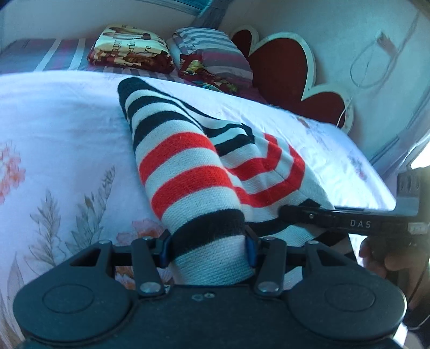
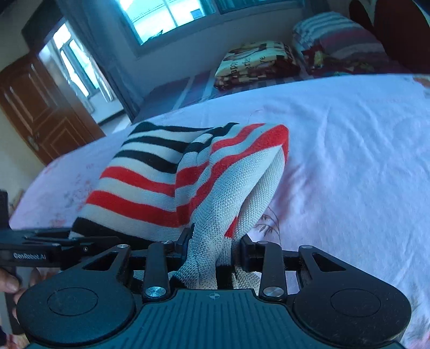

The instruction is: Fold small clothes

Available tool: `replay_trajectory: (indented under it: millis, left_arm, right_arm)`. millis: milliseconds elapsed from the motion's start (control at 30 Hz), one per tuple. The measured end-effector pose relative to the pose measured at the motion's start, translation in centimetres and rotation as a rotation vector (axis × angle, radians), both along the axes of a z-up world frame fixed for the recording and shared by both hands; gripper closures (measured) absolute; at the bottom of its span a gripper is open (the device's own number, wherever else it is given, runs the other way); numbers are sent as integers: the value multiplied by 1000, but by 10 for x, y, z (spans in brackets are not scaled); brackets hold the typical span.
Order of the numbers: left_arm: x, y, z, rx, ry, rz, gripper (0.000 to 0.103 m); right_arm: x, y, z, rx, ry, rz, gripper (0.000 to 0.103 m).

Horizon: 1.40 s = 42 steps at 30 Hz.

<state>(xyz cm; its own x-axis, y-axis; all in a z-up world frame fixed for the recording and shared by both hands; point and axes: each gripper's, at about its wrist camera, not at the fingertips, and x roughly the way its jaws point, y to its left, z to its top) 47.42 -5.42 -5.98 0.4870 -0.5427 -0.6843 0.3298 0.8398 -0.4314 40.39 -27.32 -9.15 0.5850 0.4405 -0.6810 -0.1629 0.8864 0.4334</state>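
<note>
We see one striped knit garment (image 1: 185, 171), with navy, red and white bands, lying bunched on a bed (image 1: 53, 128) with a pale floral sheet. How the garment is shaped is hard to make out, since its near end disappears behind the two tools that hold it. The left tool (image 1: 208, 248) pinches a rolled, sleeve-like part of the knit between its blue-padded fingers. The right tool (image 2: 215, 245) pinches a gathered white and red fold of the same garment. In the left wrist view the right tool enters from the right edge, and only part of a hand (image 1: 376, 257) shows behind it, cut off by the frame.

Beyond the garment, at the head of the bed, we count two folded blankets: one printed with lettering (image 1: 129, 48), one striped (image 1: 212, 51). Behind the garment, only the left wrist view shows the full red heart-shaped headboard (image 1: 279, 64). Only the right wrist view shows a brown door (image 2: 35, 107) and a window (image 2: 166, 16), far left of the garment.
</note>
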Motion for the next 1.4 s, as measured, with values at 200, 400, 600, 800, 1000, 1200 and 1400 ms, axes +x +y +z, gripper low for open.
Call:
replay_trajectory:
  millis: [200,400,600,800,1000,1200,1400]
  left_arm:
    - [1,2,3,-7,-7,-8,56]
    - [-9,4,7,-17,-33,-12,56]
    - [-17,22,25,-43,-79,-24,56]
    - [-30,56,44,-59,-121,-23,56]
    - [-47,123,60,-30,-141,33,56]
    - [-71,200,57,-1,-118,113,56]
    - [-96,262,43,-9,-75,184,56]
  right_arm:
    - [-1,-3,7,7,-21,-13,68]
    - [-8,10,27,-29,-63,-8,69]
    - [-12,33,52,-68,-96,0,69]
    - [-23,83,83,-127,-161,27,69]
    - [-21,162,96,-120,-196,101,69]
    - [-24,254,83,-95,-189,202,69]
    - [-34,331,59,-71,-157,293,69]
